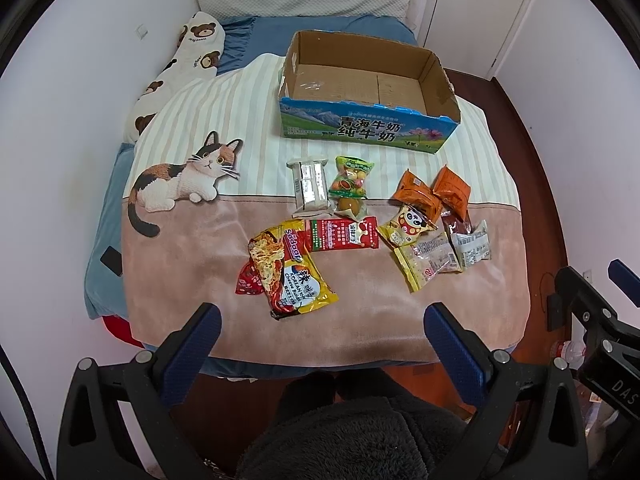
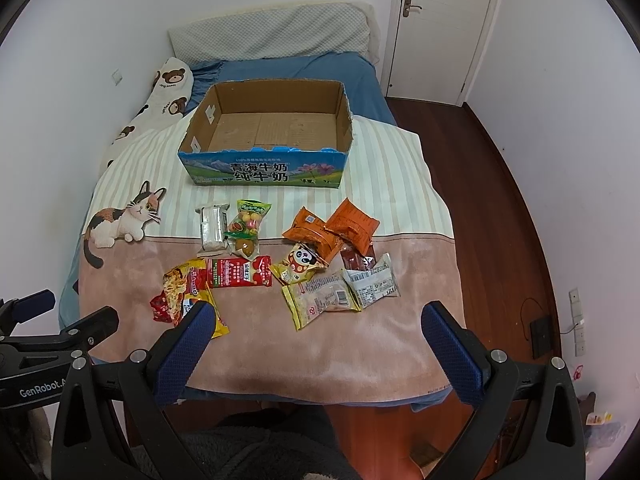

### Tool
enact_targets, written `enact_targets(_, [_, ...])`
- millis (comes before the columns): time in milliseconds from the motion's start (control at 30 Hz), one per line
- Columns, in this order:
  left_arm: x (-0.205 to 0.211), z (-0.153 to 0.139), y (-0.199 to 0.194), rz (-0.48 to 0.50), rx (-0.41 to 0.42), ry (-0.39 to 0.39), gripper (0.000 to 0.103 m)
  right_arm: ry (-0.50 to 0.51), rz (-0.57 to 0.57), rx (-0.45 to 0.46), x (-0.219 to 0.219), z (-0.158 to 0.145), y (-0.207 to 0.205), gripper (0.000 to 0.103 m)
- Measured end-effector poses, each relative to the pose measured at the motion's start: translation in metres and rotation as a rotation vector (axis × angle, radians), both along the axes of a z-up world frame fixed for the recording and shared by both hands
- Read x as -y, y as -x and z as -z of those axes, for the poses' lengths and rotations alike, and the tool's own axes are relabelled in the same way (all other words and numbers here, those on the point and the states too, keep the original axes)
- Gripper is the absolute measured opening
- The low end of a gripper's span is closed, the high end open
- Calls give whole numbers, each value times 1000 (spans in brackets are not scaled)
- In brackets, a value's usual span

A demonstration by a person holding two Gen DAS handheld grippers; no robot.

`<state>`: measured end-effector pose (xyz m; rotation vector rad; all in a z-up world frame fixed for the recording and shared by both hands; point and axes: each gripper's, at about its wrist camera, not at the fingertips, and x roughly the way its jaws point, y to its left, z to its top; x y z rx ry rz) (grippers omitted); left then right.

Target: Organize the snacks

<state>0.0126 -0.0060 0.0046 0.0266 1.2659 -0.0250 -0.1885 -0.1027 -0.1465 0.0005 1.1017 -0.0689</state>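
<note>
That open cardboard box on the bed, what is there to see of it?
The cardboard box is a cut-down milk carton: plain brown inside, its front printed blue and green with Chinese characters, mountains and flowers. The top edges look torn. It sits upright and empty on the striped blanket, beyond the snack packets, touching none of them.

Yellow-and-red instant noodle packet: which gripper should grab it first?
Left, probably. The yellow-and-red instant noodle packet lies just ahead of the open left gripper; from the right gripper it sits far to the left, partly behind the left finger.
</note>
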Motion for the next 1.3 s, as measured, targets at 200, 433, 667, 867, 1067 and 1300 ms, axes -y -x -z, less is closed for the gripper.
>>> enact_targets(200, [0, 0, -1, 1, 2, 1, 103, -1, -2, -2, 0, 0, -1, 103])
enact_targets(433, [1, 0, -15, 2, 8, 2, 103, -1, -1, -3, -1, -1, -2, 103])
enact_targets(667, [0, -1, -14, 1, 19, 3, 103, 0, -1, 2, -2, -2, -1, 103])
enact_targets(867, [0, -2, -13, 1, 17, 7, 103, 1, -3, 1, -3, -4, 2, 103])
enact_targets(1067, [0, -3, -8, 0, 22, 8, 103, -1, -2, 2, -3, -4, 3, 103])
enact_targets(1300, [-1, -3, -8, 1, 22, 8, 103, 4, -8, 4, -5, -7, 11, 103])
